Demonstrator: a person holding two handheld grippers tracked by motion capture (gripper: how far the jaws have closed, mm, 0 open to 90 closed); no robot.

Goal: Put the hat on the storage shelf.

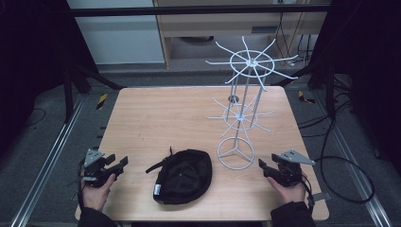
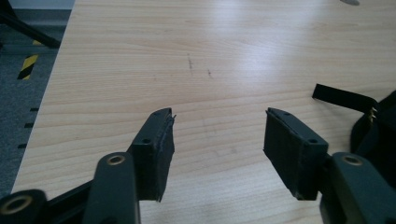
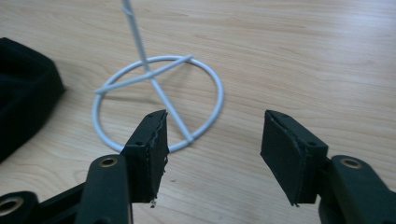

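The high view shows the white wire rack [image 1: 243, 101] whole, beside the black cap [image 1: 183, 176]; both the left gripper [image 1: 119, 164] and the right gripper [image 1: 263, 166] are spread, pinching nothing.

Dim, soft overhead glare, sharp

Both grippers, L [image 1: 122, 163] & R [image 1: 261, 164], jaws apart, empty.

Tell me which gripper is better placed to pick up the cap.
Left, narrowly. The left gripper is open, aimed at the black cap, whose strap lies beside its jaws. The right gripper faces the white wire rack.
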